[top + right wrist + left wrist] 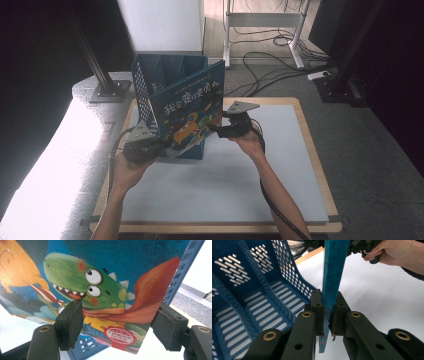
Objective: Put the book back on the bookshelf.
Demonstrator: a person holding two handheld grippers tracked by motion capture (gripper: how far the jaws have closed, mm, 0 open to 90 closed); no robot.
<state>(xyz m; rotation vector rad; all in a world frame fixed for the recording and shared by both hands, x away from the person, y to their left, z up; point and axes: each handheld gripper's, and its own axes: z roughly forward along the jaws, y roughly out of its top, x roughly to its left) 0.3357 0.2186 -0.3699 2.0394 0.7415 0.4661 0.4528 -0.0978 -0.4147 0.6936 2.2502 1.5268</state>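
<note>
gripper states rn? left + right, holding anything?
Left gripper: shut on the picture book, clamping its edge.
Right gripper: open, jaws apart in front of the book's cover, gripping nothing.

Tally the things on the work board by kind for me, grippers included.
Book: 1, clamped in the left gripper
Blue slotted file rack: 1
Grippers: 2, with the right gripper open in front of the book cover
White board: 1
Total: 5
</note>
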